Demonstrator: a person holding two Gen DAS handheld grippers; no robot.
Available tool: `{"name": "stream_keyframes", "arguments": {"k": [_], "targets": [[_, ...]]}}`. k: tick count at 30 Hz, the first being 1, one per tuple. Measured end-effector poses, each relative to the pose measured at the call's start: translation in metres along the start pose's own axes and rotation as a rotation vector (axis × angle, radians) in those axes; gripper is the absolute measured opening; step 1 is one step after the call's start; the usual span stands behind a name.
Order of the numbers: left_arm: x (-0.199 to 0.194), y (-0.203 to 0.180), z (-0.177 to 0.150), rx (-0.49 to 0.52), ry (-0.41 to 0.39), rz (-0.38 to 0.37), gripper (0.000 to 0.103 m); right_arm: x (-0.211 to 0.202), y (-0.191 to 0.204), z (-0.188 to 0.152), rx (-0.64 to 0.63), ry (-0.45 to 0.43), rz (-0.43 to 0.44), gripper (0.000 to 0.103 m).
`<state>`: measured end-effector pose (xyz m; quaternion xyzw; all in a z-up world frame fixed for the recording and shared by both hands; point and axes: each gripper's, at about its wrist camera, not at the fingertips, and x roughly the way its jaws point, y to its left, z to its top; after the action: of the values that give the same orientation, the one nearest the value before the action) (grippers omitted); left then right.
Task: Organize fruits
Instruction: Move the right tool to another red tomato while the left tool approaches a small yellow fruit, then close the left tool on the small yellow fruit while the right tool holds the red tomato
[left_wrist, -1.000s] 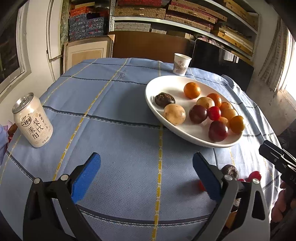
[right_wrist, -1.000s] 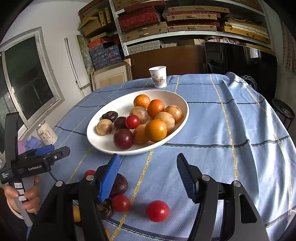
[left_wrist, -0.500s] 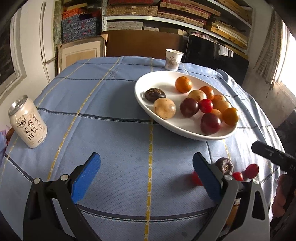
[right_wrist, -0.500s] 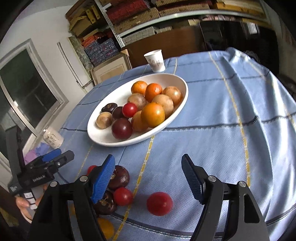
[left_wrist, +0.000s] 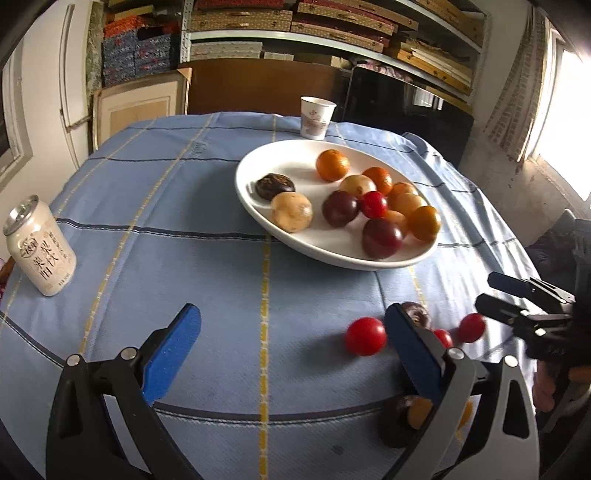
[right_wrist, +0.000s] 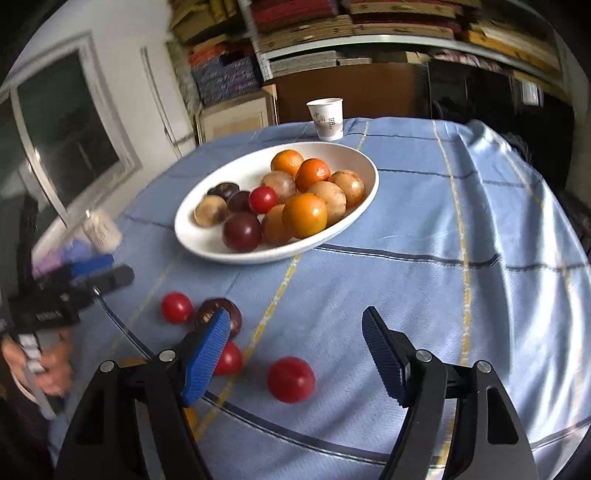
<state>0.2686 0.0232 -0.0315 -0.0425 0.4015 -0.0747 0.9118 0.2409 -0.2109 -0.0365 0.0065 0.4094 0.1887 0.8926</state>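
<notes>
- On the blue checked tablecloth (right_wrist: 424, 221), near the table's front edge, a loose red tomato (right_wrist: 290, 379) lies between and just ahead of the right gripper (right_wrist: 295, 358); its blue pads stand apart, released, touching nothing; its jaws have just been opening, and no fruit is clasped between them.
- Left of that tomato in the right wrist view, a second red tomato (right_wrist: 228, 359) sits partly behind the left-hand pad; beyond it a dark purple passion fruit (right_wrist: 218, 314) rests just beside a third red tomato (right_wrist: 176, 307).
- In the left wrist view, more loose fruit shows low down behind the right-hand finger: a dark fruit (left_wrist: 393, 424) and an orange one (left_wrist: 419, 412), both partly hidden.
- The left gripper (left_wrist: 291, 347) hangs over bare cloth with its pads wide apart and nothing between them; a tomato (left_wrist: 365, 336) lies just inside its right-hand pad, untouched.
- Farther back, the white oval dish (right_wrist: 207, 243) holds the gathered fruit: oranges, tan round fruits, two dark red plums, one red tomato (right_wrist: 263, 199) and a dark wrinkled fruit (left_wrist: 275, 185) at the dish's left side.
- Behind the dish stands a white paper cup (right_wrist: 325, 119); well apart to the left, a pale drink can (left_wrist: 38, 248) stands upright near the table's edge.
- A person's hand (right_wrist: 44, 365) grips the left gripper's handle.
</notes>
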Motion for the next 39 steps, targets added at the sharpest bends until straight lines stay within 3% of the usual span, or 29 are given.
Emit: {"name": "stream_keyframes", "arguments": {"k": [5, 9, 20, 23, 27, 31, 36, 39], "targets": [[-0.004, 0.000, -0.001, -0.013, -0.004, -0.001, 0.098, 0.004, 0.008, -0.006, -0.044, 0.067, -0.021, 0.073], [-0.002, -0.004, -0.003, 0.000, 0.007, 0.005, 0.098, 0.012, 0.016, -0.013, -0.095, 0.119, -0.024, 0.050], [-0.004, -0.005, -0.004, 0.017, -0.003, 0.021, 0.098, 0.018, 0.014, -0.024, -0.106, 0.165, -0.084, 0.050], [-0.006, -0.006, -0.005, 0.022, -0.008, 0.019, 0.098, 0.019, 0.015, -0.026, -0.116, 0.162, -0.090, 0.046], [-0.008, -0.010, -0.009, 0.047, -0.008, 0.011, 0.098, 0.018, 0.016, -0.026, -0.110, 0.150, -0.051, 0.030], [-0.014, -0.024, -0.017, 0.136, -0.013, -0.052, 0.098, 0.018, 0.007, -0.023, -0.059, 0.143, -0.039, 0.030], [-0.031, -0.053, -0.035, 0.344, -0.048, -0.179, 0.098, 0.018, 0.004, -0.023, -0.031, 0.146, -0.031, 0.030], [-0.034, -0.059, -0.042, 0.393, -0.045, -0.220, 0.078, 0.018, 0.006, -0.024, -0.045, 0.146, -0.043, 0.030]]}}
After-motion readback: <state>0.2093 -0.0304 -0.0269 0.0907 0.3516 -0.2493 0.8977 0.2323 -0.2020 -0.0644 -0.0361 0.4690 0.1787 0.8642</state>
